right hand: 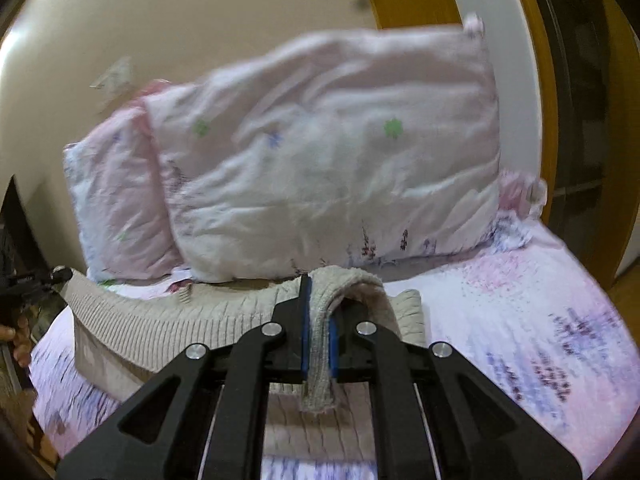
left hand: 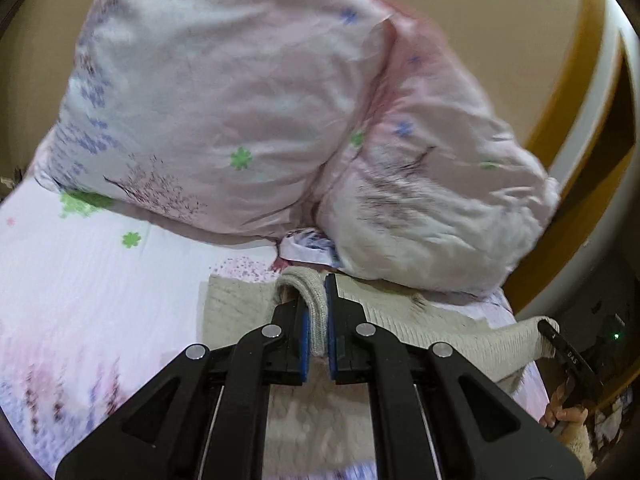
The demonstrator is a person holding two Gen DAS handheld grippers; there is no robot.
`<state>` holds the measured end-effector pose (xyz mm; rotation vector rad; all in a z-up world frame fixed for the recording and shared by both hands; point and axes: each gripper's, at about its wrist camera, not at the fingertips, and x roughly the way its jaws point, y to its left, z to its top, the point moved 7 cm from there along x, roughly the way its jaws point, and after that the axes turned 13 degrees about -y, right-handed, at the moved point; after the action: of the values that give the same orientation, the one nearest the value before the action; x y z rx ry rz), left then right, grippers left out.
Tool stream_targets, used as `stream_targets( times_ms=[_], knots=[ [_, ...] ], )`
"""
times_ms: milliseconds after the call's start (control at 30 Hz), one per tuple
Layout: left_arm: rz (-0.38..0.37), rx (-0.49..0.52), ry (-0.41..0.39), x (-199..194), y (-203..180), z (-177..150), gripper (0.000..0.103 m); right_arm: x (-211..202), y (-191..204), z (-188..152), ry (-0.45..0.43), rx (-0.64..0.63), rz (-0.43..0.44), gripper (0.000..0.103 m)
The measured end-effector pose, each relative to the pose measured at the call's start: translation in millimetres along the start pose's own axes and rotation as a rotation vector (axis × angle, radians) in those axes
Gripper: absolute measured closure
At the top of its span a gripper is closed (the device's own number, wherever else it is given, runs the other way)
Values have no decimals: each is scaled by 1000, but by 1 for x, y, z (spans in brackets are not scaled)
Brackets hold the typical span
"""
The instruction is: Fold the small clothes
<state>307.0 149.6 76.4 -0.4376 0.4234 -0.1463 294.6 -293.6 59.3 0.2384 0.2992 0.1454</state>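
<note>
Beige ribbed knitwear, a small sweater [left hand: 420, 332], lies across the lower centre of both frames on a floral bedsheet [left hand: 80, 280]. In the left wrist view, the left gripper [left hand: 318, 320] is clamped on a ribbed edge of the sweater, the blue pads [left hand: 305, 340] pressing the fabric from both sides. In the right wrist view, the right gripper [right hand: 319, 328] is likewise closed on a ribbed edge, a tab of knit hanging below the pads. The stretched hem runs between the two grippers. Two floral pillows [right hand: 332, 160] stand against the cream wall [right hand: 200, 20] at upper frame, just behind the sweater. Motion blur softens the bedding.
</note>
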Motion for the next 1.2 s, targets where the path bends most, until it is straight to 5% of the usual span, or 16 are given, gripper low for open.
stream_targets(
  times_ms=[200,433,667,733,833,1000,1200],
  knots=[
    [61,-110,133,73,43,-37,97,76,-35,-50,201,140,-72,96],
    [45,-173,176,87,54,-49,97,99,-44,-64,271,224,-77,95],
    [-1,-248,205,93,49,-44,94,113,-55,-53,268,430,-26,57],
    [-18,-259,191,89,46,-38,77,106,-58,-41,219,417,-34,49],
    [6,-217,140,75,44,-27,54,88,-62,-32,187,387,-45,49],
    [52,-75,119,44,40,-27,54,53,-63,-38,193,238,-84,63],
    [112,65,179,19,40,-58,55,35,-64,-66,257,130,-116,64]
  ],
)
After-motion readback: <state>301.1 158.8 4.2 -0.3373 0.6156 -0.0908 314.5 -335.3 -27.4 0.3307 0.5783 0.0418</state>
